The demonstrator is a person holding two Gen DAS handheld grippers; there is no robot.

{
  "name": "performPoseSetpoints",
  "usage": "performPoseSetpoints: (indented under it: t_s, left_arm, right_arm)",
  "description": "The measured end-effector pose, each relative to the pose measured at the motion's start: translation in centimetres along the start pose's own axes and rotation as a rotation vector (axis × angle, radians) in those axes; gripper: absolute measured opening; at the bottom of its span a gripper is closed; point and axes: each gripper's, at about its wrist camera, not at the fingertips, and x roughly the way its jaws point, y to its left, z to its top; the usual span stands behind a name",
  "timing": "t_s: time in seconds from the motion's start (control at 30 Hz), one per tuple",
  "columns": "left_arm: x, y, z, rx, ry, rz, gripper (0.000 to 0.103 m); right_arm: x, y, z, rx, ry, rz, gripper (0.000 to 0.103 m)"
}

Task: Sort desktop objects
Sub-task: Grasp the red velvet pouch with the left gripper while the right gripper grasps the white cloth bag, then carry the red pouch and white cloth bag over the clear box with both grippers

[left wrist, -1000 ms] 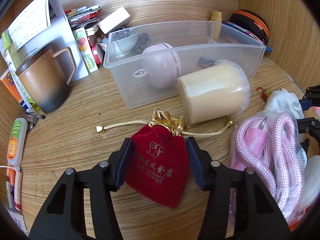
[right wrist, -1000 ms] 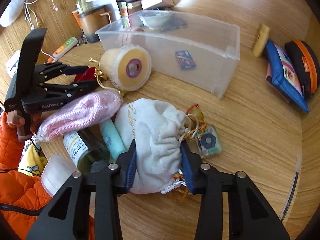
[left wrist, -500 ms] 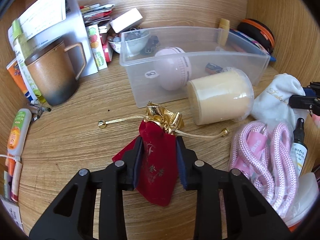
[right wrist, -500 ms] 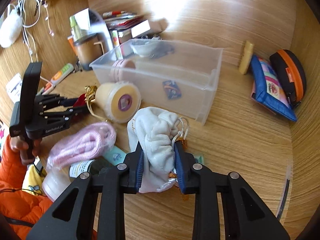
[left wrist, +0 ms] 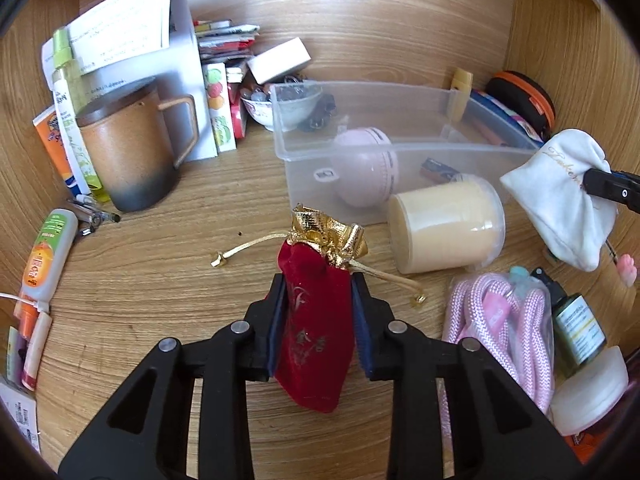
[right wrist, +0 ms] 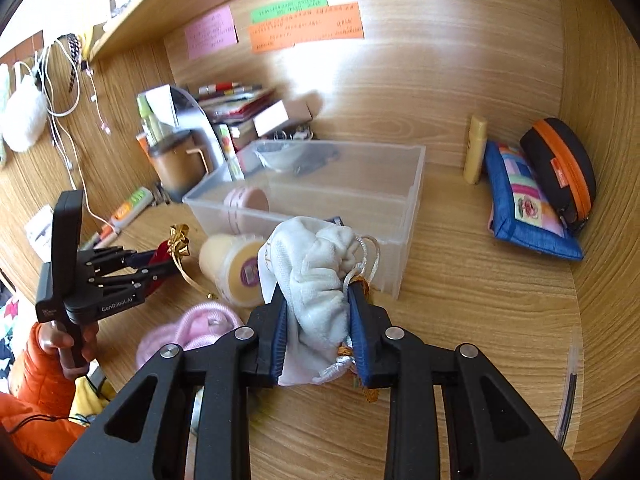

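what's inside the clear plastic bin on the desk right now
Inside the clear plastic bin: a pink round gadget and a small dark blue box. The white drawstring pouch hides its near side.

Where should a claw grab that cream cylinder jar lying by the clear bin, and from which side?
Grip the cream jar across its curved middle, coming from above. It lies on its side against the clear bin, so its flat ends are awkward to reach.

"GenRobot.AI" on the left gripper [right wrist: 160,264] (other print illegible)
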Motion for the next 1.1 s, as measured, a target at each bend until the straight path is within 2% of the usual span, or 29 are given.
performPoseSetpoints:
  t_s: [0.53, 0.9, 1.1]
  left_arm:
    - [-2.1, 0.7, 1.6, -0.062, -0.076, -0.02, 0.03]
    - [-2.9, 1.0, 3.2, -0.072, -0.117, -0.013, 0.03]
    - [-3.0, 0.6, 3.8, -0.056, -0.131, -0.025, 0.03]
  right_arm:
    - [0.2, -0.2, 2.2, 0.075, -0.102, 0.063, 0.025]
    - [1.2, -3.0, 3.0, 0.194, -0.111, 0.114, 0.025]
    - [1.4, -3.9, 3.4, 0.219, -0.115, 0.102, 0.025]
